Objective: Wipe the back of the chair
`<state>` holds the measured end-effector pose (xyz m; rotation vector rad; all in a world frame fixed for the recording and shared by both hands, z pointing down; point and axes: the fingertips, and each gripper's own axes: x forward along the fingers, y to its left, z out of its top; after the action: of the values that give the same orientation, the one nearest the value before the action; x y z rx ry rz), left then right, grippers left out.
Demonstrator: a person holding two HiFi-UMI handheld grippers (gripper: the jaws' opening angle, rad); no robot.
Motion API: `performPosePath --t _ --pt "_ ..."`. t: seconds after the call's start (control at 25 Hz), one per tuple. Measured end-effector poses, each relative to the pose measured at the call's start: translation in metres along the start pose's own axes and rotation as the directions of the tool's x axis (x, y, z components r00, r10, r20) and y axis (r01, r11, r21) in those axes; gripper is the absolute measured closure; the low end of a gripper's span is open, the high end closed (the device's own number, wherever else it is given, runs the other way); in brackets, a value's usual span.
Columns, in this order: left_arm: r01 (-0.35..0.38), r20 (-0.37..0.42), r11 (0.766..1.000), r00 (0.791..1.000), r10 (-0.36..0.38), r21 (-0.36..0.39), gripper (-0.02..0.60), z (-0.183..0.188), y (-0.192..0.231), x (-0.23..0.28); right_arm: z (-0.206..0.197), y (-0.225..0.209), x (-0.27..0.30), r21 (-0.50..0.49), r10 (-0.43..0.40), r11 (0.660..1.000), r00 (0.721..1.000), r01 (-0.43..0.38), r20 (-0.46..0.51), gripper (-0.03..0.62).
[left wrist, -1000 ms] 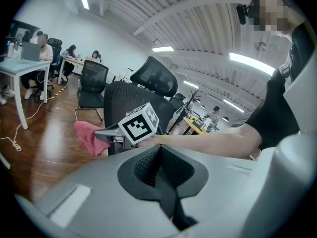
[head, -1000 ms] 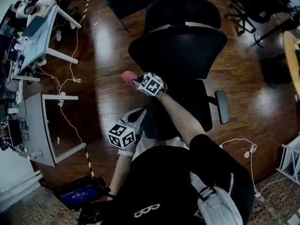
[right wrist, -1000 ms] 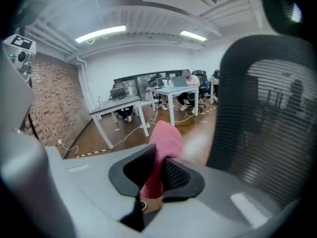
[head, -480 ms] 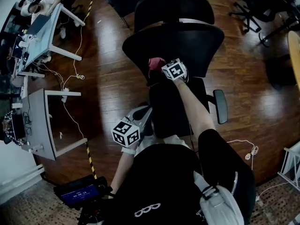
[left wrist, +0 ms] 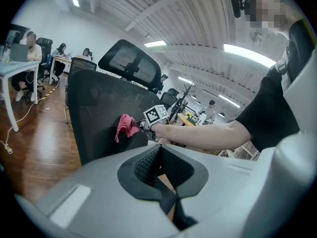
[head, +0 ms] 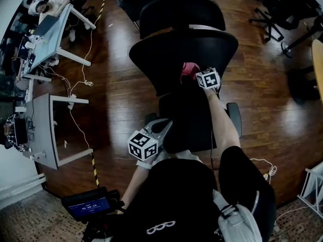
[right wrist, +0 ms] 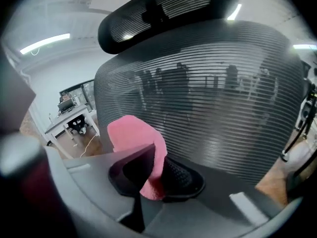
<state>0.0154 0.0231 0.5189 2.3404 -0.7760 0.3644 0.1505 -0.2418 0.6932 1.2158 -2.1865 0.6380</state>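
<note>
A black mesh office chair stands in front of me, its backrest (head: 184,52) topped by a headrest (head: 181,11). My right gripper (head: 197,74) is shut on a pink cloth (head: 189,69) and holds it against the backrest, right of centre. In the right gripper view the cloth (right wrist: 133,135) sticks up from the right gripper (right wrist: 157,167), with the ribbed mesh (right wrist: 213,93) just behind. My left gripper (head: 162,126) hangs low over the seat's left edge, jaws together with nothing in them. The left gripper view looks past the left gripper (left wrist: 159,150) at the cloth (left wrist: 126,125) on the backrest (left wrist: 94,108).
Desks (head: 45,24) and a white table (head: 43,130) stand to the left, with cables (head: 75,84) trailing over the wood floor. Other black chairs (head: 280,9) sit at the upper right. The chair's right armrest (head: 234,117) juts out beside my arm. People (left wrist: 29,43) sit at far desks.
My right gripper has carried the pink cloth rightward across the backrest, from its left edge to right of centre. The left gripper has stayed low near the seat.
</note>
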Motion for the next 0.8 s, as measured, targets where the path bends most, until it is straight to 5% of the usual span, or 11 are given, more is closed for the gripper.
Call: performPosePath --t 0.52,0.68,0.8 --pt "0.014 -0.024 1.000 1.000 -0.014 0.009 0.591 -0.005 -0.005 0.007 -0.049 -0.130 -0.057 0.178 -0.229 0.956 0.972 0.233 -0.046 0.556" --pt "0.014 -0.031 1.000 0.999 -0.013 0.010 0.591 -0.014 -0.013 0.013 -0.080 -0.172 -0.086 0.299 -0.328 0.895 0.943 0.331 -0.064 0.556" --pt "0.017 -0.032 1.000 0.999 -0.017 0.010 0.591 -0.017 -0.014 0.011 -0.104 -0.199 -0.107 0.408 -0.414 0.813 0.905 0.415 -0.096 0.556"
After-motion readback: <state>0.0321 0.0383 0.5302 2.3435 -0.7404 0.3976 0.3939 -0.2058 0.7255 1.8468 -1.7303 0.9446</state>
